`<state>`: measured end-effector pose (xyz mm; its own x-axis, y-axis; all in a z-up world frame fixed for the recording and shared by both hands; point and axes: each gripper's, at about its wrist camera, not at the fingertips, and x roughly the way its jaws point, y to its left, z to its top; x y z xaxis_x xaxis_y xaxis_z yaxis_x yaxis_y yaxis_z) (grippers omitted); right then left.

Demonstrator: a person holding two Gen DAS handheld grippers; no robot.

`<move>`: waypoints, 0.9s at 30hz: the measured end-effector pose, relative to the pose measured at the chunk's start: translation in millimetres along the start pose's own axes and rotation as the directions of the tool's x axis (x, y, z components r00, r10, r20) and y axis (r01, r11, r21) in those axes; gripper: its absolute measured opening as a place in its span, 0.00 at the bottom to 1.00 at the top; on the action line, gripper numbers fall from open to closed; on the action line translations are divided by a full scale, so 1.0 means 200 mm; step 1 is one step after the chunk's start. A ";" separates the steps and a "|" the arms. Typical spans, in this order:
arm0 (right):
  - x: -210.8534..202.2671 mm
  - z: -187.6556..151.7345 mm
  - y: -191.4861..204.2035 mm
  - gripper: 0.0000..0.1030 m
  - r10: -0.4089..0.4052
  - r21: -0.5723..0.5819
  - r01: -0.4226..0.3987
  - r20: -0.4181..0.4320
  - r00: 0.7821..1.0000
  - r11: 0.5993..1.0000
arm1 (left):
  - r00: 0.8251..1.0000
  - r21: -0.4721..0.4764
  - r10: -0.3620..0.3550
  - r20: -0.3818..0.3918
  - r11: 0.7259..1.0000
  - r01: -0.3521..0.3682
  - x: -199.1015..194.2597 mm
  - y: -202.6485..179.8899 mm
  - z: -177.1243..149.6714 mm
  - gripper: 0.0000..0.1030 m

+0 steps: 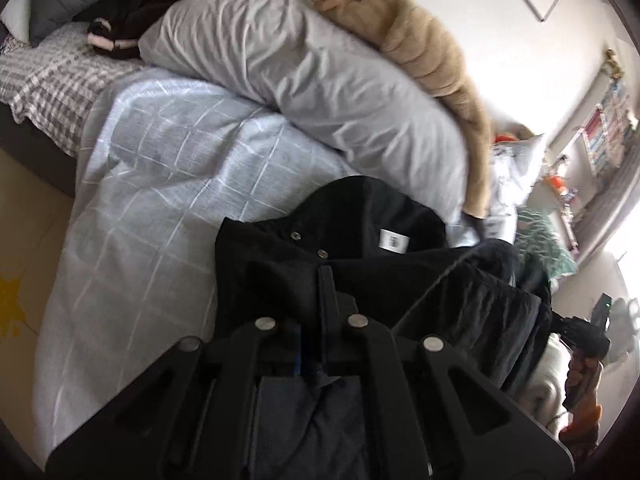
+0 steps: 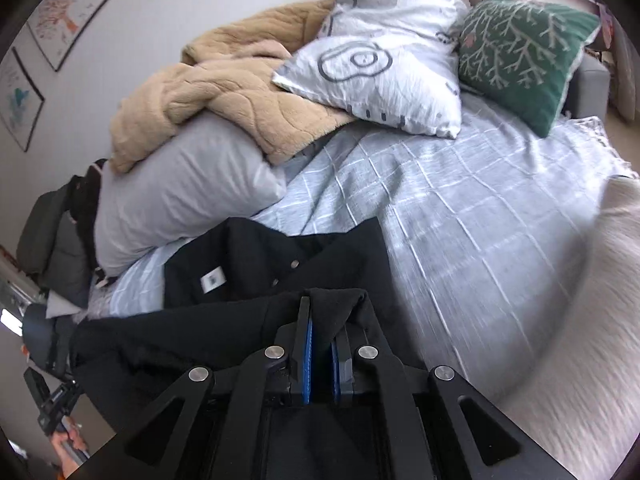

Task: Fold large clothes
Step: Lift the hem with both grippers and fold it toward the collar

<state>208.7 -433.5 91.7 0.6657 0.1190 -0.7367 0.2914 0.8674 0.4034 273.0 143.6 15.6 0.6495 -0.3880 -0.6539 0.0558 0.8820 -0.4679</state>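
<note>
A large black garment (image 1: 360, 248) with metal snaps and a white neck label lies on the light blue checked bedcover (image 1: 160, 184). It also shows in the right wrist view (image 2: 256, 264). My left gripper (image 1: 320, 304) is shut on a fold of the black cloth, which drapes over its fingers. My right gripper (image 2: 322, 312) is shut on another fold of the same garment, with cloth bunched over its blue-padded fingertips (image 2: 307, 344). Both hold their edge just above the collar area.
A grey pillow (image 2: 180, 192) and a tan fleece blanket (image 2: 224, 96) lie behind the garment. A patterned white pillow (image 2: 380, 72) and a green cushion (image 2: 520, 52) sit at the bed head. A white furry mass (image 2: 592, 320) is at the right. Dark clothes (image 1: 132, 4) lie at the far end.
</note>
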 end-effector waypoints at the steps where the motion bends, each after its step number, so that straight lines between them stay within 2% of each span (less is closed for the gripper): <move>1: 0.09 0.03 0.00 0.08 -0.004 0.005 0.004 -0.006 1.000 1.000 | 1.000 0.002 0.014 -0.015 1.000 -0.014 0.09 0.01 0.02 0.10; 5: 0.38 0.07 -0.05 0.08 -0.026 0.040 0.028 -0.057 0.998 0.999 | 0.993 0.026 0.073 -0.098 0.997 -0.071 0.37 0.02 0.05 0.12; 7: 0.51 0.08 -0.08 0.10 -0.053 0.047 0.057 -0.092 0.994 0.997 | 0.978 0.049 0.127 -0.167 0.991 -0.121 0.50 0.02 0.05 0.12; 9: 0.61 0.07 -0.13 0.11 -0.075 0.061 0.083 -0.124 0.989 0.995 | 0.968 0.056 0.144 -0.204 0.989 -0.135 0.56 0.03 0.06 0.12; 12: 0.70 0.07 -0.21 0.11 -0.055 0.116 0.074 -0.158 0.986 0.991 | 0.958 0.037 0.122 -0.261 0.993 -0.116 0.60 0.07 0.08 0.12; 14: 0.72 0.08 -0.26 0.11 -0.020 0.157 0.049 -0.181 0.983 0.986 | 0.952 -0.001 0.079 -0.294 0.997 -0.083 0.58 0.11 0.10 0.13; 16: 0.70 0.10 -0.28 0.15 0.027 0.185 0.011 -0.201 0.979 0.983 | 0.945 -0.048 0.054 -0.322 0.996 -0.073 0.53 0.14 0.13 0.21; 17: 0.69 0.10 -0.29 0.17 0.043 0.191 -0.003 -0.205 0.978 0.982 | 0.943 -0.058 0.054 -0.330 0.995 -0.078 0.50 0.14 0.14 0.30; 18: 0.66 0.11 -0.30 0.21 0.050 0.193 -0.010 -0.203 0.978 0.981 | 0.941 -0.061 0.056 -0.332 0.995 -0.081 0.47 0.14 0.15 0.47; 19: 0.61 0.13 -0.30 0.29 0.052 0.186 -0.014 -0.197 0.979 0.982 | 0.947 -0.045 0.079 -0.310 0.994 -0.098 0.40 0.14 0.17 0.57; 20: 0.58 0.14 -0.30 0.35 0.046 0.176 -0.012 -0.189 0.981 0.984 | 0.953 -0.025 0.107 -0.282 0.993 -0.119 0.35 0.13 0.18 0.72; 21: 0.53 0.15 -0.29 0.52 0.029 0.163 0.000 -0.175 0.984 0.987 | 0.960 -0.004 0.134 -0.246 0.990 -0.140 0.30 0.12 0.20 0.77; 22: 0.48 0.17 -0.29 0.61 -0.003 0.146 0.025 -0.148 0.989 0.989 | 0.967 0.028 0.160 -0.201 0.987 -0.157 0.23 0.11 0.21 0.78; 24: 0.39 0.19 -0.28 0.61 -0.026 0.110 0.037 -0.103 0.994 0.993 | 0.967 0.079 0.193 -0.166 0.980 -0.182 0.19 0.09 0.21 0.78; 27: 0.32 0.20 -0.25 0.62 -0.073 0.044 0.076 -0.078 0.994 0.996 | 0.958 0.171 0.251 -0.142 0.959 -0.226 0.21 0.08 0.18 0.78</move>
<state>263.4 -487.8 46.2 0.5872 0.0928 -0.8041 0.3712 0.8519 0.3694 327.3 150.5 2.6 0.5281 -0.1885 -0.8280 0.0367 0.9792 -0.1995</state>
